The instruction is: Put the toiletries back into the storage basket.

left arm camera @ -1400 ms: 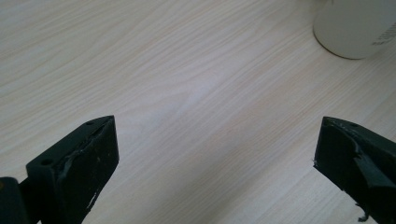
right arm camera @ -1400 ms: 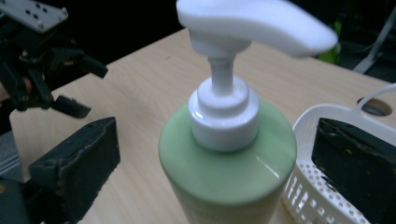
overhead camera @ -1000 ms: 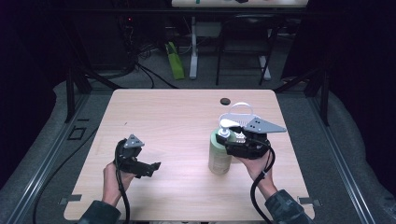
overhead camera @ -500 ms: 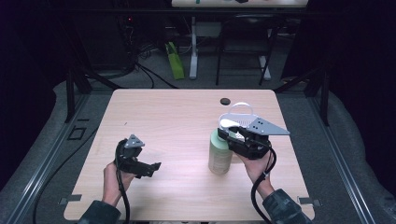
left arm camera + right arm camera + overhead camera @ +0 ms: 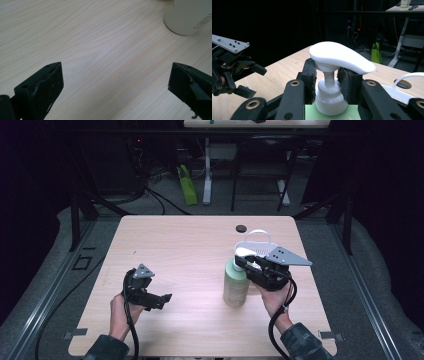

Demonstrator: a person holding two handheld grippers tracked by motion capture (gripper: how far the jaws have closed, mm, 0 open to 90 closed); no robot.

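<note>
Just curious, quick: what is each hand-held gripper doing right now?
Left hand-held gripper: open, holding nothing.
Right hand-held gripper: just closed on the pump bottle, at its neck.

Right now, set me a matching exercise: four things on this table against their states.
Things:
1. right gripper
2. left gripper
3. bottle
4. black disc

States:
A. jaws wide apart over bare wood
B. upright, pale green, white pump
C. clamped on the pump's neck
D. flat near the table's far edge

Pairs: 1-C, 2-A, 3-B, 4-D
</note>
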